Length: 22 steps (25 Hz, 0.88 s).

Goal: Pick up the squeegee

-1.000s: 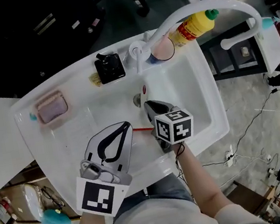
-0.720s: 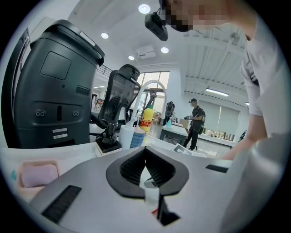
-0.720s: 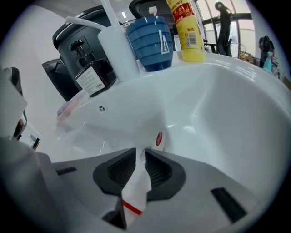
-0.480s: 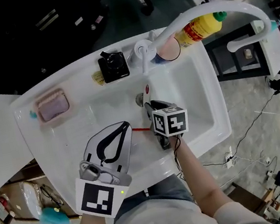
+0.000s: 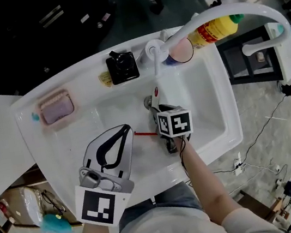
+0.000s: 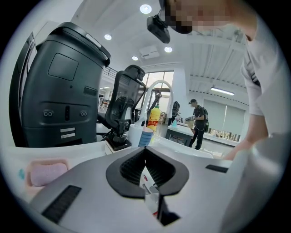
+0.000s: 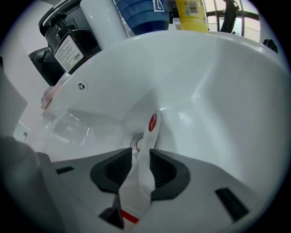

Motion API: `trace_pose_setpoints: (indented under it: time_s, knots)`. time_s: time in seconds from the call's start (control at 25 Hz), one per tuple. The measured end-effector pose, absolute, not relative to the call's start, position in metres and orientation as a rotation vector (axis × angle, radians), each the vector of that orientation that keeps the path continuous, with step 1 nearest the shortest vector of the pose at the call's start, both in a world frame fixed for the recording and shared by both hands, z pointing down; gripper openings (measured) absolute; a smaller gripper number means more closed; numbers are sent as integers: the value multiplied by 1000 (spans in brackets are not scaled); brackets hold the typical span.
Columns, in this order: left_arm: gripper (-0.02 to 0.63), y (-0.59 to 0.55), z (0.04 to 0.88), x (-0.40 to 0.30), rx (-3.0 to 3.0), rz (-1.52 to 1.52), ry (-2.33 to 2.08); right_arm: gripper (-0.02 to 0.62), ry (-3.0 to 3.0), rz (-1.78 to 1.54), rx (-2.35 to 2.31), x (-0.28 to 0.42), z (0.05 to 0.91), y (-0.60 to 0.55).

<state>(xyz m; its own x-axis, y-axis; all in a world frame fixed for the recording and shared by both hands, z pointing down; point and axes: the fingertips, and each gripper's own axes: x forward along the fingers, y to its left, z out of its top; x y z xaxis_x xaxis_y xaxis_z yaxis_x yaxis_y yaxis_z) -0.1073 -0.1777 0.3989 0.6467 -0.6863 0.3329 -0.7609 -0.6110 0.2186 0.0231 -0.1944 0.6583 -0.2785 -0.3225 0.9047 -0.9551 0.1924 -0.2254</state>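
Squeegee (image 7: pixel 138 179) blade end mostly hidden behind R gripper (image 7: pixel 140 150) body; label (image 7: pixel 69 51) print too small.

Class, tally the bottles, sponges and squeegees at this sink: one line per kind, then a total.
Bottles: 2 (yellow bottle, black pump bottle)
Sponges: 1 (pink sponge)
Squeegees: 1 (squeegee)
Total: 4
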Motion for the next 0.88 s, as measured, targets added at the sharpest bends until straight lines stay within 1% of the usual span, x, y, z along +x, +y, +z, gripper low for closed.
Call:
trace_pose_setpoints:
  time_s: [0.56, 0.88]
  knots:
    - [12, -182, 402, -118, 2511, 300, -1170, 146, -1662, 1068, 1195, 23, 677, -191]
    - [12, -182, 406, -121, 2501, 298, -1166, 146, -1609, 948, 1170, 18, 680, -193]
